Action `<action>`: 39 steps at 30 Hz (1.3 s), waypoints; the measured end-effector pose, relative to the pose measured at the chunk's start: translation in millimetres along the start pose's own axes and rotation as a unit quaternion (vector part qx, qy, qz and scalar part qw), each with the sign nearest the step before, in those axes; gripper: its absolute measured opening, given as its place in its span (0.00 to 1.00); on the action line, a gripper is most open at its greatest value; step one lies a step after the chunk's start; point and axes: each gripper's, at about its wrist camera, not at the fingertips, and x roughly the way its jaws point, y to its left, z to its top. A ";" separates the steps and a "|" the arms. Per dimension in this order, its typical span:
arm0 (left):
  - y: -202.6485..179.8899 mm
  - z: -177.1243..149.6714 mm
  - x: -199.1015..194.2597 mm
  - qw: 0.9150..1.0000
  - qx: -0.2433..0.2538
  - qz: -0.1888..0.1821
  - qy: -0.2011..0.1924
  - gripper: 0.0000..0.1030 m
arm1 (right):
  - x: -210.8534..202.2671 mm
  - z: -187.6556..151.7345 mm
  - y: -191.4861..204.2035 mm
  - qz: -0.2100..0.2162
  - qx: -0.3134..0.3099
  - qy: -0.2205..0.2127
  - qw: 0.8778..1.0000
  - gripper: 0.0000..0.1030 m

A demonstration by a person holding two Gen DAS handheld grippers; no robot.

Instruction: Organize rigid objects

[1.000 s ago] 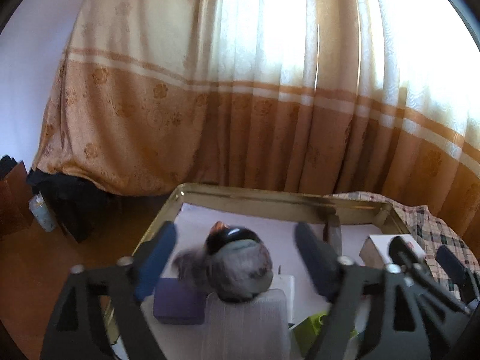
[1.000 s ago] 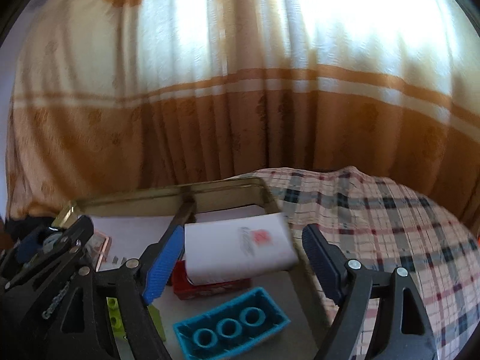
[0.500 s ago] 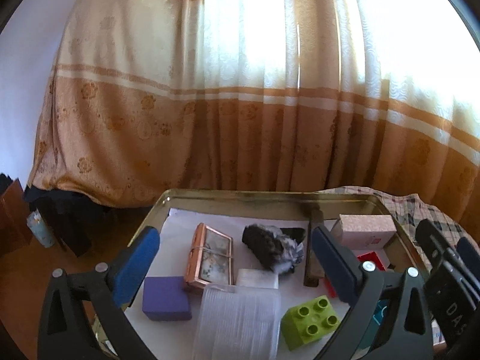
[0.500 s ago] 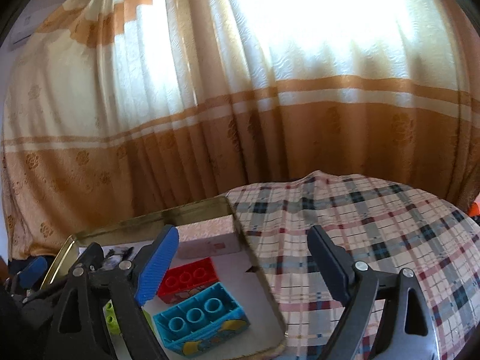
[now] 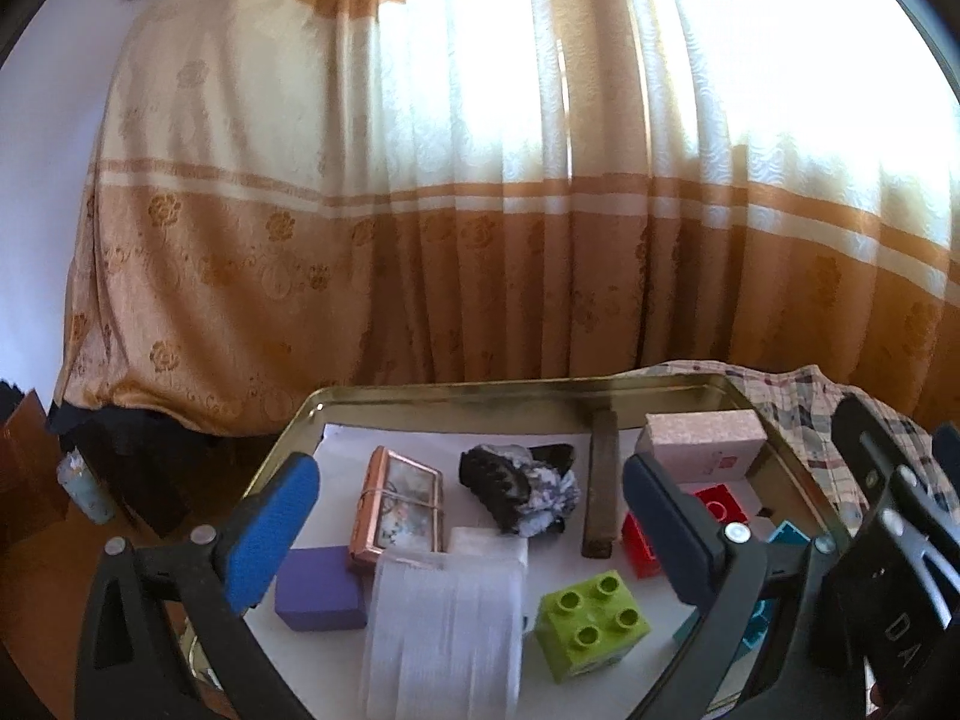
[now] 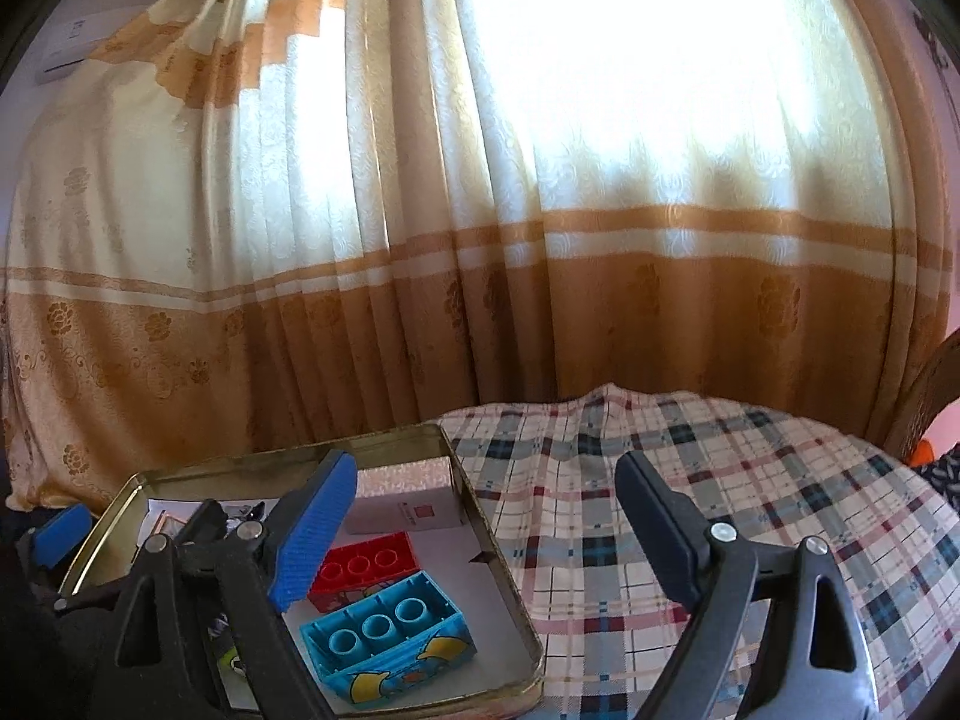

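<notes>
A gold metal tray (image 5: 522, 391) holds a copper-framed glass box (image 5: 399, 507), a grey-black stone (image 5: 519, 489), a purple block (image 5: 318, 588), a clear ribbed plastic box (image 5: 444, 630), a green brick (image 5: 591, 615), a dark wooden bar (image 5: 602, 501) and a pink box (image 5: 702, 438). My left gripper (image 5: 471, 531) is open and empty above the tray. In the right wrist view the tray (image 6: 498, 564) holds a red brick (image 6: 363, 567), a blue brick (image 6: 387, 633) and the pink box (image 6: 405, 495). My right gripper (image 6: 486, 531) is open and empty over the tray's right rim.
A plaid cloth (image 6: 690, 492) covers the surface to the right of the tray. An orange and cream curtain (image 5: 510, 210) hangs right behind. Dark items stand on the floor at the left (image 5: 120, 468). The right gripper's body (image 5: 888, 540) shows at the left view's right edge.
My left gripper let go of the grey-black stone in the tray and pulled back and up. My right gripper let go of the pink box in the tray's far right corner and drew back.
</notes>
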 end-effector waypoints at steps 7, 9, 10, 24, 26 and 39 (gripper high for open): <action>-5.3 -1.5 -11.1 1.000 0.016 0.003 -0.008 1.00 | -6.1 -1.0 -3.3 0.003 0.001 0.001 1.000 0.88; -4.5 -2.4 -14.9 1.000 0.020 -0.003 -0.009 1.00 | -9.2 -1.1 -4.2 0.005 0.000 0.001 1.000 0.88; -4.6 -2.3 -15.6 1.000 0.021 -0.003 -0.009 1.00 | -9.4 -0.6 -4.9 0.006 0.000 0.002 1.000 0.88; -0.2 -8.4 -34.4 1.000 0.019 -0.010 -0.012 1.00 | -31.8 -4.1 -7.0 0.015 -0.009 -0.007 1.000 0.88; 0.7 -9.2 -38.4 1.000 0.017 -0.010 -0.016 1.00 | -34.8 -3.9 -8.4 0.016 -0.009 -0.010 1.000 0.88; 13.7 -16.8 -53.8 1.000 -0.010 -0.010 -0.016 1.00 | -52.8 -7.6 -12.9 0.009 -0.019 -0.027 0.999 0.88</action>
